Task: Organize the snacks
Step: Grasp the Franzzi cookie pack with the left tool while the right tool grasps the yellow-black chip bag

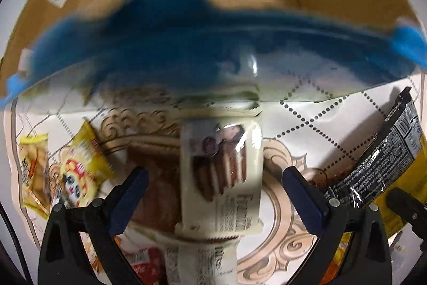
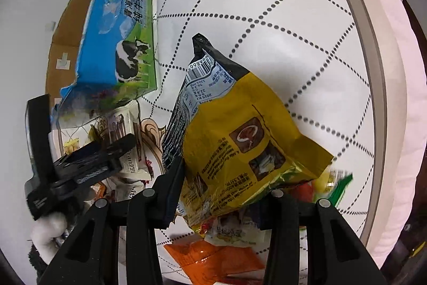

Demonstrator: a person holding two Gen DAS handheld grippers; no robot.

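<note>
The right gripper (image 2: 221, 194) clamps the yellow bag (image 2: 240, 140) just beside the box (image 2: 117, 36), while the left gripper (image 1: 213, 194), jaws wide, straddles a wafer pack (image 1: 221, 172) untouched; the crinkly bag may slip.

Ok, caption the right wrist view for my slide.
Right tongs clamp a yellow-and-black foil snack bag above the white dotted tablecloth, beside a blue cardboard milk carton box.
</note>
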